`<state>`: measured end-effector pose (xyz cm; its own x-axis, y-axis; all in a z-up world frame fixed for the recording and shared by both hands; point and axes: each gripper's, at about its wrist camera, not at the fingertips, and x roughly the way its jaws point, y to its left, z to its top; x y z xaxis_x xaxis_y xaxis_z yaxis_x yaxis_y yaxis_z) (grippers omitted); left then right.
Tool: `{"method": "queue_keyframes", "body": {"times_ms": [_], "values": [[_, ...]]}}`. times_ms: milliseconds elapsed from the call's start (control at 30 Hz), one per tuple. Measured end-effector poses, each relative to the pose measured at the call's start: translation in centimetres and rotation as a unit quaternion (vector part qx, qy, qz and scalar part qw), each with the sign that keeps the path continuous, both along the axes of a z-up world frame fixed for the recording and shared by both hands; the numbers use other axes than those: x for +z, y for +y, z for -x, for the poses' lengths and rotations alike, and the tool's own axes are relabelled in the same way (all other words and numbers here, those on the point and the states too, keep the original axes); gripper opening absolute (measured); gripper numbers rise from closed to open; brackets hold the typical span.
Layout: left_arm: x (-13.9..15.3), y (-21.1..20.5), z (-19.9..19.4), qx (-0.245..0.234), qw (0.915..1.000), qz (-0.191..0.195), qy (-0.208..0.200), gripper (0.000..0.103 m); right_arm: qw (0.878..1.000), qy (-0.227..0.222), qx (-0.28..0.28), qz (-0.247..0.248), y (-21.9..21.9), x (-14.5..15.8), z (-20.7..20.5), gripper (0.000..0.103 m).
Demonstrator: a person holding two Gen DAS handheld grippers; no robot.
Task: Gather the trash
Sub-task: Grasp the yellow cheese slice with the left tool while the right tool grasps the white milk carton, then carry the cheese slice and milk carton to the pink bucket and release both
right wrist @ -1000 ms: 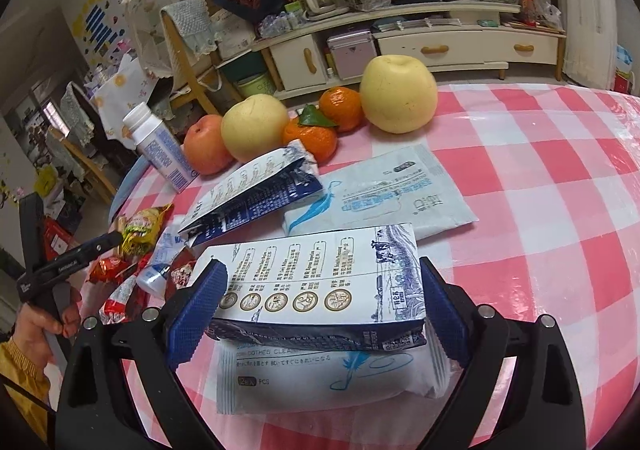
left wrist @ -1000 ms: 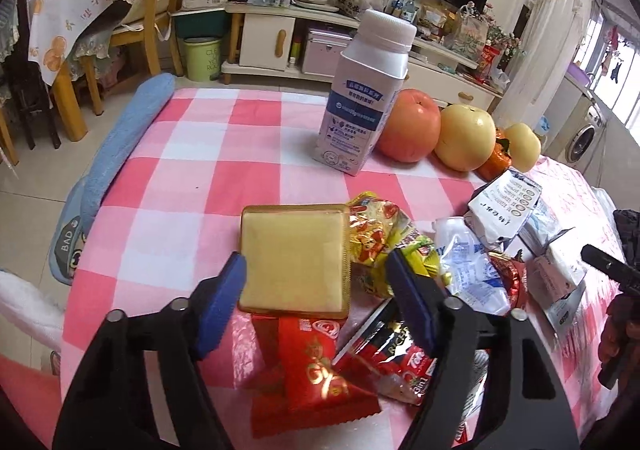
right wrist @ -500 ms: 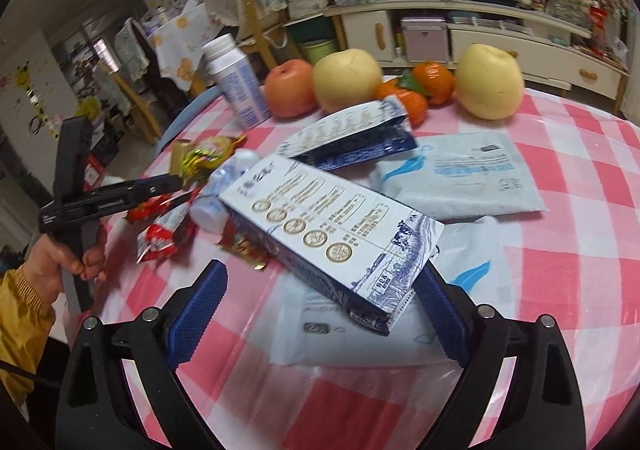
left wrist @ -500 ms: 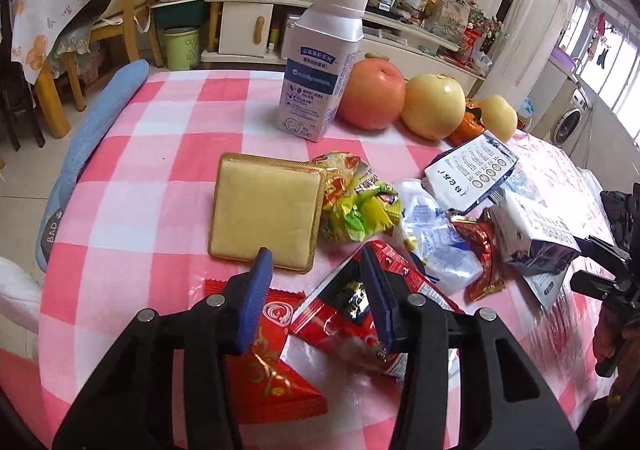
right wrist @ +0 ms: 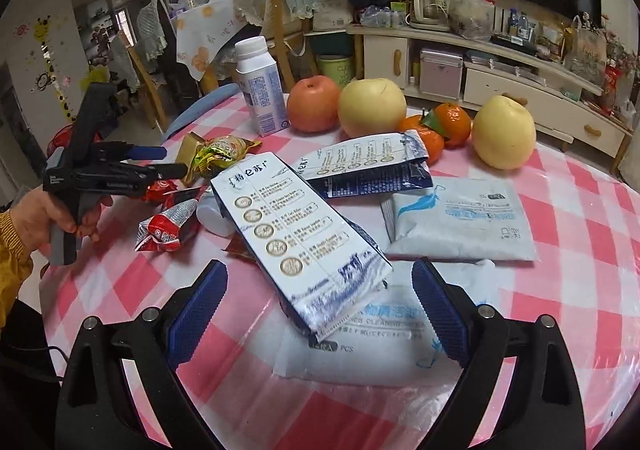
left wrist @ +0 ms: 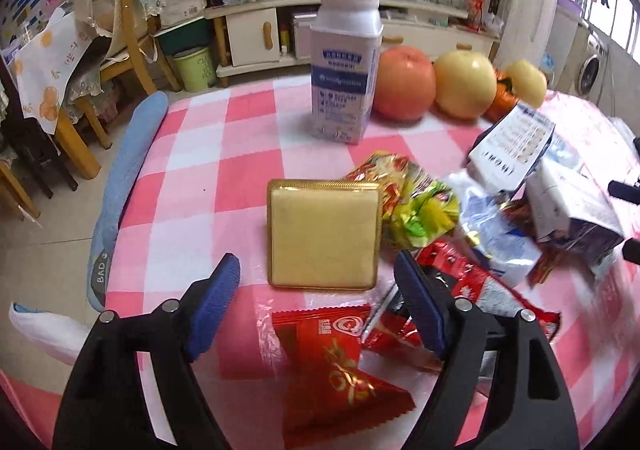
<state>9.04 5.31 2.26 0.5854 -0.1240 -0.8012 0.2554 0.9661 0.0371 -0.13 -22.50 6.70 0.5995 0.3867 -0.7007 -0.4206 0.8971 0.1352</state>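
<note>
Left gripper [left wrist: 316,298]: jaws spread wide, nothing held; hovered over the near table edge, seen from the side in the right wrist view [right wrist: 160,161].
Red wrapper [left wrist: 340,366]: flat, crinkled foil with gold print, serrated ends; lain between and just below the left jaws, on the cloth.
Gold packet [left wrist: 323,234]: square, flat, pale yellow face with gold crimped rim; just ahead of the left jaws, untouched.
Green-yellow wrapper [left wrist: 416,202]: crumpled, shiny; touching the packet's right edge.
Red-white wrapper [left wrist: 472,286]: creased, partly under the left gripper's right finger.
Bottle [left wrist: 346,62]: white, capped, blue label, upright behind the packet.
Fruit [left wrist: 404,82]: orange-red one just right of the bottle, yellow ones beyond.
Tablecloth [left wrist: 200,154]: pink-white check.
Right gripper [right wrist: 320,302]: jaws wide apart, nothing gripped.
Carton [right wrist: 300,234]: white-blue, flattened, medal prints in a row, torn crumpled end pointed between the right jaws; not touched by either pad.
Second carton [right wrist: 368,162]: same print, lain behind the first.
Wipes pack [right wrist: 460,222]: pale blue, flat, right of the cartons.
White pack [right wrist: 360,342]: under the carton's near end.
</note>
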Motion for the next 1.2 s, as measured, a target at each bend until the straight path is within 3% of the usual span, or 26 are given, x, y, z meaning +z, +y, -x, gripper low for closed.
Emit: {"method": "queue_keyframes", "body": {"times_ms": [200,267,467,700,900,1200], "values": [[-0.3,-0.1,-0.9,-0.008,0.9999,0.007,0.003,0.076,0.999,-0.030,0.001,0.030,1.5,-0.5,-1.3,0.093],[-0.6,-0.3,-1.1,-0.012,0.9999,0.001,0.008,0.064,0.999,-0.019,0.012,0.036,2.1,-1.2,-2.0,0.093],[-0.8,-0.5,-1.0,-0.008,1.0000,0.003,0.004,0.063,0.998,-0.007,0.017,0.052,3.4,-2.5,-3.0,0.092],[-0.5,-0.2,-0.2,0.011,0.9997,0.020,0.000,0.063,0.998,-0.004,0.024,0.056,3.9,-2.3,-2.5,0.068],[1.1,0.8,1.4,0.033,0.9985,0.042,-0.015,0.063,0.998,-0.004,0.030,0.057,4.8,-1.8,-1.6,0.067],[5.9,3.2,6.1,0.069,0.9930,0.080,-0.054,0.063,0.998,-0.029,0.012,0.055,5.6,0.0,0.4,0.067]]}}
